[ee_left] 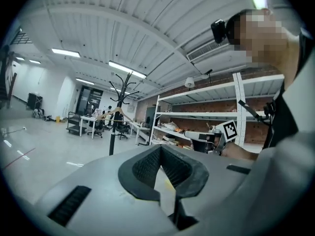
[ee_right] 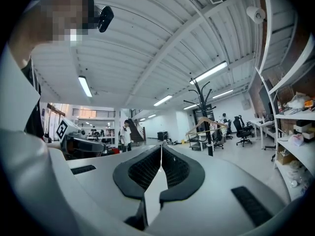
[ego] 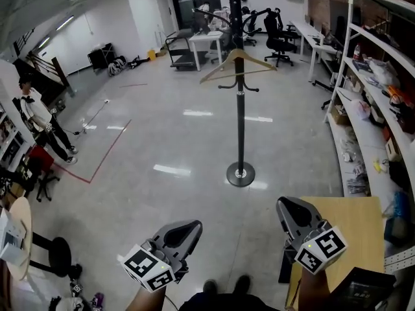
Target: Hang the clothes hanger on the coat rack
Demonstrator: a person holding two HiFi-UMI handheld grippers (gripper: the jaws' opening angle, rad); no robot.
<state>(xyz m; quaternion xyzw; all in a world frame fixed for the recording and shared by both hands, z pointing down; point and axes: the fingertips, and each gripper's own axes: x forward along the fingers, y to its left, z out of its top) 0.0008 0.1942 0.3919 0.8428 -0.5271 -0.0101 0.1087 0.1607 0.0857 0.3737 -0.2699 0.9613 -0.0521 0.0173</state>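
The wooden clothes hanger hangs on the black coat rack. Its hook sits high on the pole, under the curved arms, and its bar lies roughly level. No print shows on it. The rack stands alone on the glossy grey floor, on a round base, well apart from both grippers.

The left gripper has its ribbed black pads brought together at the tips, with nothing between them. The right gripper is the same: tips touching, nothing held. In the head view both sit low in the frame, with the rack between them and far ahead. Each carries a cube with black-and-white square markers, the left cube and the right cube. These are coded patterns, not readable words.

A light wooden table lies under the right gripper. White shelving loaded with boxes and bags runs along the right wall. Any labels there are too small to read. At the far end stand a white desk, a dark cart and black office chairs. A red line is marked on the floor at the left. Near it stands a person in a white top and dark trousers. A black round stool stands at the lower left.
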